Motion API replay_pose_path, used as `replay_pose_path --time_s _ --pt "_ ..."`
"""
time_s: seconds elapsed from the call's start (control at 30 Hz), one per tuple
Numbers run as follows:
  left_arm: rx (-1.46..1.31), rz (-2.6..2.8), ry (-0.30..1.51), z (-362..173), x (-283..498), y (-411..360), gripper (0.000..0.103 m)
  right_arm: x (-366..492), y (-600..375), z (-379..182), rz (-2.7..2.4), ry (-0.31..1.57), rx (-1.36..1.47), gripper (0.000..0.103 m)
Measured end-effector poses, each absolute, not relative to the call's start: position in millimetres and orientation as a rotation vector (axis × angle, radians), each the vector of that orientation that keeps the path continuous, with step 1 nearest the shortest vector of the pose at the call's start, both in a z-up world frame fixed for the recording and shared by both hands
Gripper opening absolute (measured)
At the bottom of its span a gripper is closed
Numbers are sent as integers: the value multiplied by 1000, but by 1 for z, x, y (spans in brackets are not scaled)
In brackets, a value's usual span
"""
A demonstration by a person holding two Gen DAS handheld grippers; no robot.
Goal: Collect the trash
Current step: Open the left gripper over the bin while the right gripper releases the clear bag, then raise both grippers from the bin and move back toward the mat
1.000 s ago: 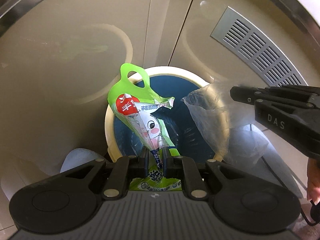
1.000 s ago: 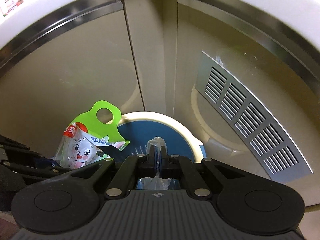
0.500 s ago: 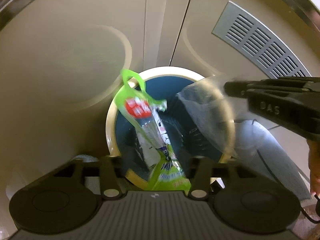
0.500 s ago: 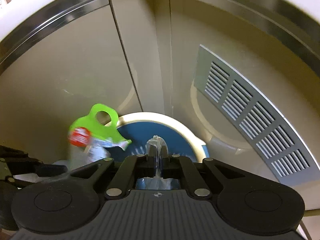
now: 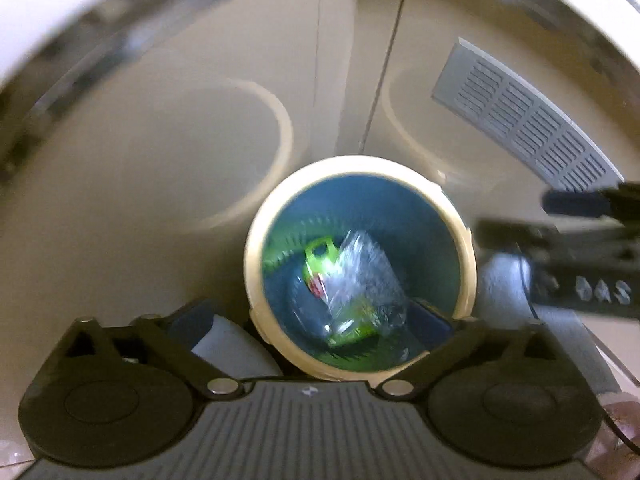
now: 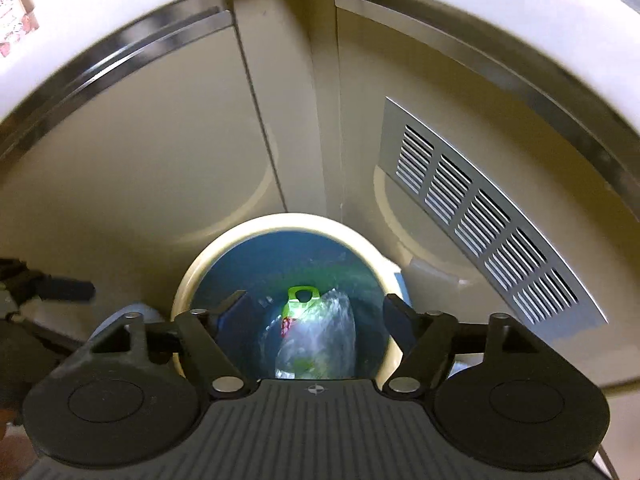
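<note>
Both views look steeply down into a round trash bin with a cream rim and a blue inner wall, standing on the floor against beige cabinet doors. A grey slatted vent grille sits in the door to the right of the bin.

Inside the bin lie two pieces of trash. A green snack wrapper with a cut-out hang tab and a red mark rests near the bottom, and a crumpled clear plastic bag lies over its right part, touching it. From the right wrist view the same wrapper shows its green tab at the far end, with the clear bag covering most of the rest. Both are blurred.

The left gripper hangs above the near edge of the bin with its jaws opening, spread wide, and nothing between them. The right gripper is likewise above the bin, jaws opening and well apart, with nothing between the fingers; the trash lies far below them in the bin.

In the left wrist view the right gripper reaches in from the right, black and blurred.
</note>
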State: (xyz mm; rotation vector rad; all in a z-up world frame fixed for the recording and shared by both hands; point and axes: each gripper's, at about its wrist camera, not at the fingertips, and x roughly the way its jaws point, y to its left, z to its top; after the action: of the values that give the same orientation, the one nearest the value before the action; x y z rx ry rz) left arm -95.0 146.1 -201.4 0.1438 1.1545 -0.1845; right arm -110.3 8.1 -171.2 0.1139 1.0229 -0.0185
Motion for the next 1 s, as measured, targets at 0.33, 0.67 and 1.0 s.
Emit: replay_pose_path --time_s 0.33,0.67,1.0 --pt "141 -175 1106 -169 -137 155 103 -158 15 -129 -35 902 12 93" --pt "171 -56 919 -126 -173 164 103 -188 17 -106 2 789 -83 96" --pt "258 -77 740 -97 -195 145 103 -214 32 -92 30 665 -210 97"
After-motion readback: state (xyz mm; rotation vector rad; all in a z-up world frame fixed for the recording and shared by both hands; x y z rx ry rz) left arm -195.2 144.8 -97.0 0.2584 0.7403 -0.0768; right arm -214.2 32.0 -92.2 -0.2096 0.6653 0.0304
